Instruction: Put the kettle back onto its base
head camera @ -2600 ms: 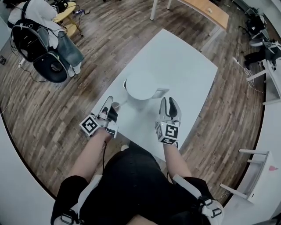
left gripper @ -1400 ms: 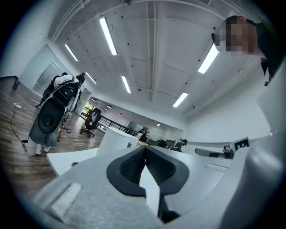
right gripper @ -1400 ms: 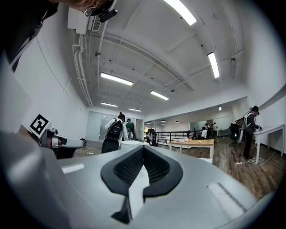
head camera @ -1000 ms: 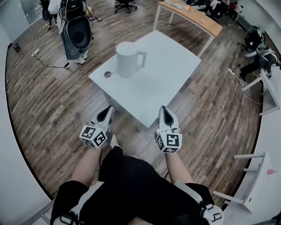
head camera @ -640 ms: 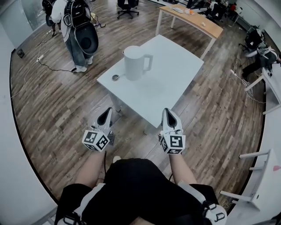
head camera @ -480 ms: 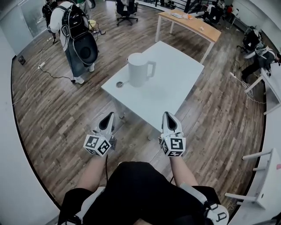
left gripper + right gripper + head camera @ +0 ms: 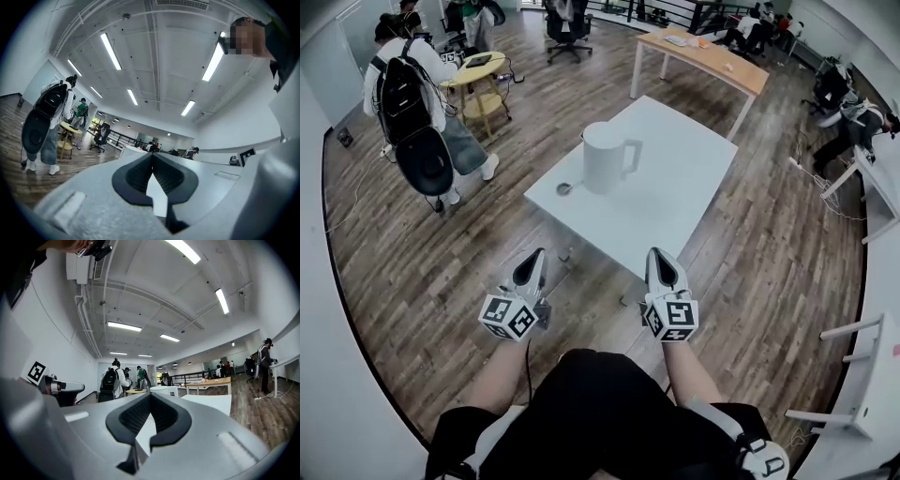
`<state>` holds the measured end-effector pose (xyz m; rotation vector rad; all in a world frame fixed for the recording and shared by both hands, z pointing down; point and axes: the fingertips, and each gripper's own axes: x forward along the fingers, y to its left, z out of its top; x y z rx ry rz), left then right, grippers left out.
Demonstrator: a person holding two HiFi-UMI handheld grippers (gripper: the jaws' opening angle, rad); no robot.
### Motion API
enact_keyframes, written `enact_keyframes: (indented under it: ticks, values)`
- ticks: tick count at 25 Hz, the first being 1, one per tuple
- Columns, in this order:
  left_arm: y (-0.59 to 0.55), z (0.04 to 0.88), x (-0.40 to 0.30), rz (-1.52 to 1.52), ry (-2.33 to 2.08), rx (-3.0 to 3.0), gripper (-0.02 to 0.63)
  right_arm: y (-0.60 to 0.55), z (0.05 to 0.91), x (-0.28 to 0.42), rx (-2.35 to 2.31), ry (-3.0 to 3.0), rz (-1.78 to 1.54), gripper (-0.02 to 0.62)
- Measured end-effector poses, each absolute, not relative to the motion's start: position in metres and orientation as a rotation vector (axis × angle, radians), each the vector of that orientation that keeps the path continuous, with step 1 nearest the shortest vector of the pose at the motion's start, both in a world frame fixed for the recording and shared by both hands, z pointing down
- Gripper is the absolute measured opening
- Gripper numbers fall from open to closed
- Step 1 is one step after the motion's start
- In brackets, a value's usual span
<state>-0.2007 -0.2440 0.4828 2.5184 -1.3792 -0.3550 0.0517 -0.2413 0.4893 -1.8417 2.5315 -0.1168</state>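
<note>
Atop left gripper (image 7: pixel 532 258) and right gripper (image 7: pixel 662 258), cubes (image 7: pixel 673 319) carry black square markers (image 7: pixel 499 308).

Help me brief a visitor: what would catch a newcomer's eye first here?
The white kettle stands near the left corner of the white table. Nearer, the left gripper and right gripper, both shut and empty, hang over the wooden floor short of the table. A person wearing a backpack stands upper left.

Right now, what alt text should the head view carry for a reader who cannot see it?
A white kettle stands on a white square table, a small round grey object beside it. Nearer the camera, the left gripper and right gripper are shut and empty, short of the table.
</note>
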Motion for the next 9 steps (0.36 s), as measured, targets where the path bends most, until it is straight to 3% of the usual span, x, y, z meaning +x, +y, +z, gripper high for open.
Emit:
enact_keyframes:
  ticks: [9]
  values:
    - [-0.254, 0.479, -0.204, -0.380, -1.357, 2.544, -0.002, -0.255, 0.488, 0.047, -1.844, 2.535, -0.102, 0.003]
